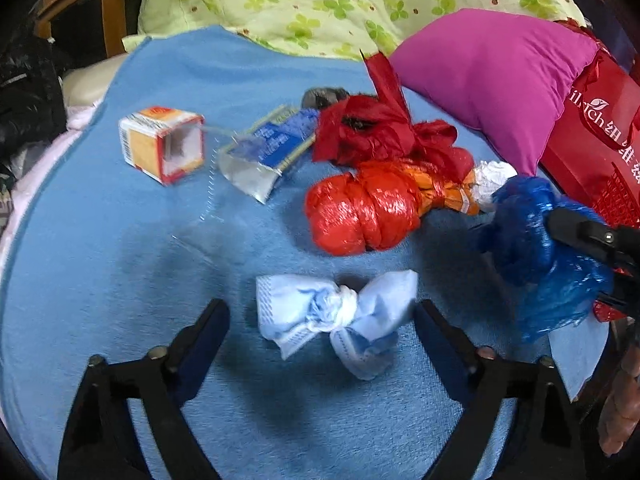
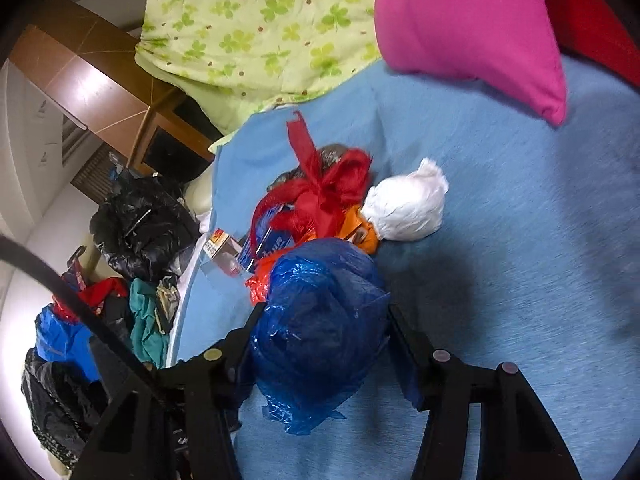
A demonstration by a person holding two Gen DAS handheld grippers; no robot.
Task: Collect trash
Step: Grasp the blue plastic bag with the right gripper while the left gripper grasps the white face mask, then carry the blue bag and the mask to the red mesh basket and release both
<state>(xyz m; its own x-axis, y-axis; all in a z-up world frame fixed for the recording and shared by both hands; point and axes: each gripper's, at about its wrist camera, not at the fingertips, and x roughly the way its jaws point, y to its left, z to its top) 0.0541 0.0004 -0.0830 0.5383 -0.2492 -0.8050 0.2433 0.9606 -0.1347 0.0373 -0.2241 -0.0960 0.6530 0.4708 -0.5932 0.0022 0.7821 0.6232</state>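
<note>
A knotted pale-blue face mask [image 1: 340, 312] lies on the blue blanket [image 1: 120, 260], between the fingers of my left gripper [image 1: 320, 308], which is open and does not touch it. My right gripper [image 2: 324, 316] is shut on a crumpled blue plastic bag [image 2: 316, 280], its pads pressing both sides. In the left wrist view the same blue bag [image 1: 520, 232] and the right gripper [image 1: 592, 268] show at the right edge. Beyond them lie an orange-red knotted bag [image 1: 360, 212], a dark red bag [image 1: 380, 128], a white bundle [image 2: 404, 208], a small carton [image 1: 160, 144] and a blue wrapper [image 1: 264, 148].
A magenta pillow [image 1: 480, 80] and a red gift bag [image 1: 592, 140] stand at the back right. A green clover quilt [image 1: 300, 0] lies behind. Off the bed's left edge are black bags [image 2: 140, 224], heaped clothes [image 2: 148, 320] and a wooden cabinet [image 2: 92, 80].
</note>
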